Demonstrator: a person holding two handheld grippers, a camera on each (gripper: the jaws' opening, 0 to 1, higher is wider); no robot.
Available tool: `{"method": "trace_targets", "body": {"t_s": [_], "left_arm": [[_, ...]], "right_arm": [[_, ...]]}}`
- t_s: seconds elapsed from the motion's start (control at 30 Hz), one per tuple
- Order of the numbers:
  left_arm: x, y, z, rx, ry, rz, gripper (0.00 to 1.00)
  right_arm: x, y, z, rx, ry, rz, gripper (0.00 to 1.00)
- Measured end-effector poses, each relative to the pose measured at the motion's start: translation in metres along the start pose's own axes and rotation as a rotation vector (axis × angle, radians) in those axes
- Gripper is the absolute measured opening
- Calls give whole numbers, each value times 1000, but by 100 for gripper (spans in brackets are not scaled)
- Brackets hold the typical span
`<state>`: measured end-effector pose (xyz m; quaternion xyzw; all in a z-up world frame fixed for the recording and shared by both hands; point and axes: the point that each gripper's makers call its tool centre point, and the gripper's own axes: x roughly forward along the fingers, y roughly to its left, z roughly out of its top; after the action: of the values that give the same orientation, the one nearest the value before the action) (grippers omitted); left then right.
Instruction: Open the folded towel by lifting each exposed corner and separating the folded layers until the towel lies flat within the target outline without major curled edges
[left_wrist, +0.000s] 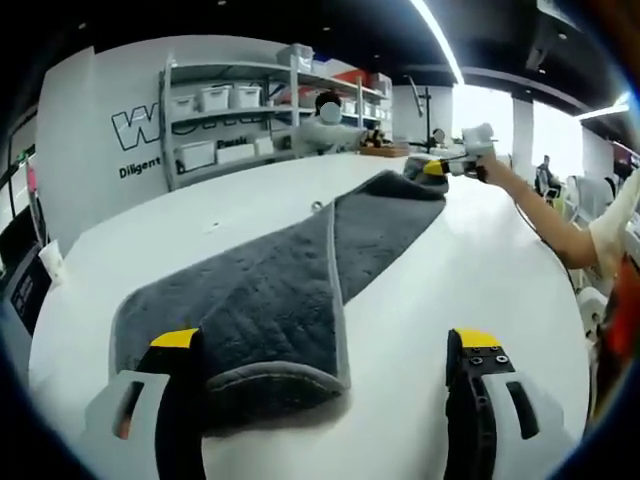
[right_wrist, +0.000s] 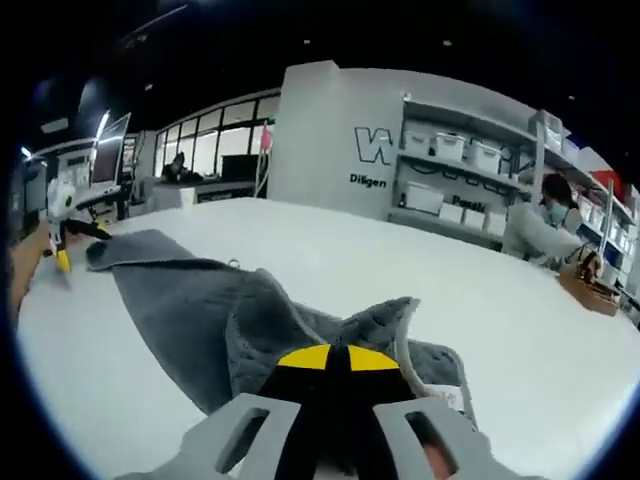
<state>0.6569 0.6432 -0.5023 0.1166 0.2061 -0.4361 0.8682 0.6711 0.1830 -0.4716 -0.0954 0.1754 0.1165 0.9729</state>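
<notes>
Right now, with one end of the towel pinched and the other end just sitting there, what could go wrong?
1. The right gripper is shut on a bunched corner of the grey towel; pulling may drag the whole towel across the white table instead of separating layers.
2. The left gripper is open, so the near end is unheld.
3. The rounded near edge could curl under.

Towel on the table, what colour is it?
Dark grey towel with a lighter grey edge, clearest in the left gripper view.
</notes>
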Motion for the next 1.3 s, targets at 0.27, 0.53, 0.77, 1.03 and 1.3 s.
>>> {"method": "trace_targets", "body": {"t_s": [0.27, 0.53, 0.77, 1.03, 1.3], "left_arm": [[-1, 0, 0, 1, 1, -2, 99], [0, -2, -2, 0, 8, -7, 98], [-1, -2, -3, 1, 12, -9, 98], [1, -4, -6, 11, 33, -10, 98], [0, -6, -6, 9, 31, -16, 98]], "right_arm": [[-2, 11, -25, -25, 119, 70, 0], [2, 16, -47, -109, 225, 86, 0], [1, 18, -51, -147, 240, 85, 0], [-3, 4, -37, -87, 172, 34, 18], [-1, 2, -25, -38, 116, 28, 44]]}}
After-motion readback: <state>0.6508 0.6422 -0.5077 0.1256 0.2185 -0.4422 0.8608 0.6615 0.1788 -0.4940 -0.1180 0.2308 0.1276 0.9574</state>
